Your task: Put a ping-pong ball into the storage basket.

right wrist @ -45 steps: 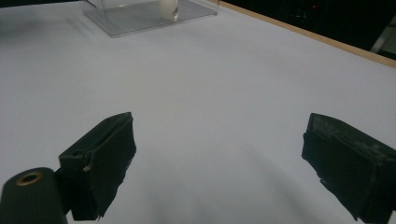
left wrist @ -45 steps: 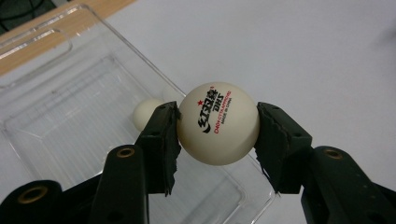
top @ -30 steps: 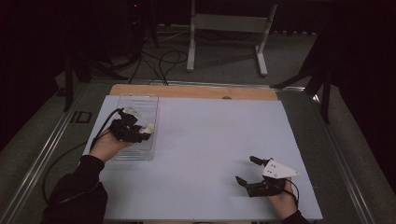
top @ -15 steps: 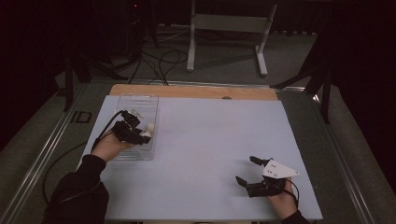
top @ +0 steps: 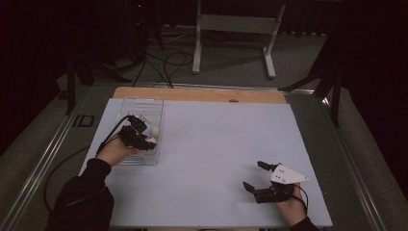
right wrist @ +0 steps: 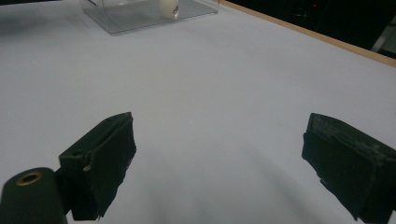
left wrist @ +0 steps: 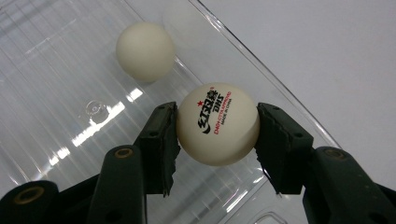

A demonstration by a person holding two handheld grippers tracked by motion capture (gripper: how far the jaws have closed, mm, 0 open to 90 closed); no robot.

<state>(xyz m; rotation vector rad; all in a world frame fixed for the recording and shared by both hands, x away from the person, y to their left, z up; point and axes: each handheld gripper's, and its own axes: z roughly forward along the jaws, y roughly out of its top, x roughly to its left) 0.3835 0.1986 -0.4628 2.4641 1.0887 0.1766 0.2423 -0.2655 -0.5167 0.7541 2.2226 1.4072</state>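
Your worktop (top: 216, 159) has a white sheet, wood strip (top: 202, 94) at the far edge; beyond it, white stand (top: 235, 29) and floor cables (top: 161, 60).

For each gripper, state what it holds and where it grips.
Left gripper: printed ping-pong ball, pinched across its middle by both pads. Right gripper: open, holding nothing.

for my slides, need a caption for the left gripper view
Left gripper clamps a printed ping-pong ball over a clear tray; plain ball inside.

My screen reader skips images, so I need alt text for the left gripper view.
The left gripper clamps a white DHS-printed ball between its two black jaws over a clear plastic tray. A second, plain ball lies in the tray beyond it.
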